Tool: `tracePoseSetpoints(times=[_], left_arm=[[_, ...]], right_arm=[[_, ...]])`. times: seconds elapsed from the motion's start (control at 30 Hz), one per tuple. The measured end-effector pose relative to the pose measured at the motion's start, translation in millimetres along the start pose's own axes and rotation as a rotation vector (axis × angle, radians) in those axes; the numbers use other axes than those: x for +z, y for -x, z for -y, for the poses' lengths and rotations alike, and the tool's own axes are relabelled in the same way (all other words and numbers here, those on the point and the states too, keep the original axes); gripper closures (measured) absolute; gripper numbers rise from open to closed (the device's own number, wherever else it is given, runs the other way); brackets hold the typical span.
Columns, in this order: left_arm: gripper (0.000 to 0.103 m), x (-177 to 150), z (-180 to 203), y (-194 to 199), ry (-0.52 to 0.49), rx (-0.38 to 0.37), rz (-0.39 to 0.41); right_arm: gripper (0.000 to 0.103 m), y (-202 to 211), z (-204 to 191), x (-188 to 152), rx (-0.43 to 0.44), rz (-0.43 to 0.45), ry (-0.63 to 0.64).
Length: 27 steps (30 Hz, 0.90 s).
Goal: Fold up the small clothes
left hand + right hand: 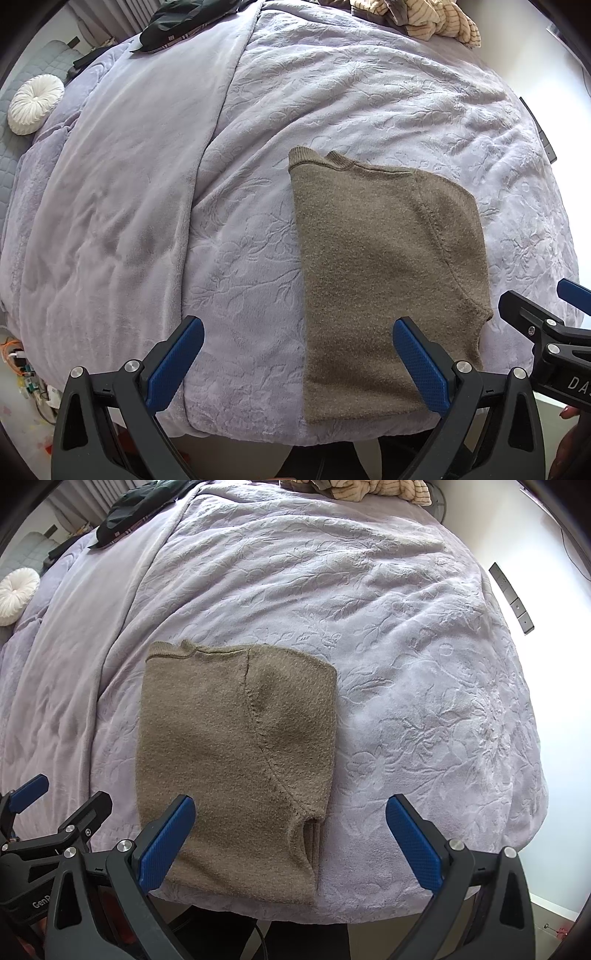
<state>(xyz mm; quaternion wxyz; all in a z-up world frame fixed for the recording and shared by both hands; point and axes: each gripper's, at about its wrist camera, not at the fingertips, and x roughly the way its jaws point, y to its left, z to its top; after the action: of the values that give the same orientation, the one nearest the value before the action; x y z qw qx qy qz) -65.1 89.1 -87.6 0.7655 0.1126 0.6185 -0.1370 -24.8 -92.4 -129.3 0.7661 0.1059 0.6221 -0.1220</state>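
Brown knit sweater (388, 280) lies folded lengthwise on the bed (258, 221), ready for crosswise folding. Left gripper (298, 363) and right gripper (290, 843) hover wide open, empty.

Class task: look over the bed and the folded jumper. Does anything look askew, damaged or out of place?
Nothing is damaged or spilled. The brown jumper lies flat on the blanket, but its fold is uneven: the right edge steps in near the hem, where layer edges show. A heap of striped clothes sits unfolded at the far end.
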Motion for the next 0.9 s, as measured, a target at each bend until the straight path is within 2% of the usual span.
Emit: tracePoseSetpoints(times=[0.9], left_arm=[[0.001,-3.5,-6.6,-0.7,0.024,0.004,0.004]], right_arm=[[0.0,0.1,-3.6,-3.1,-0.004,0.008,-0.001]])
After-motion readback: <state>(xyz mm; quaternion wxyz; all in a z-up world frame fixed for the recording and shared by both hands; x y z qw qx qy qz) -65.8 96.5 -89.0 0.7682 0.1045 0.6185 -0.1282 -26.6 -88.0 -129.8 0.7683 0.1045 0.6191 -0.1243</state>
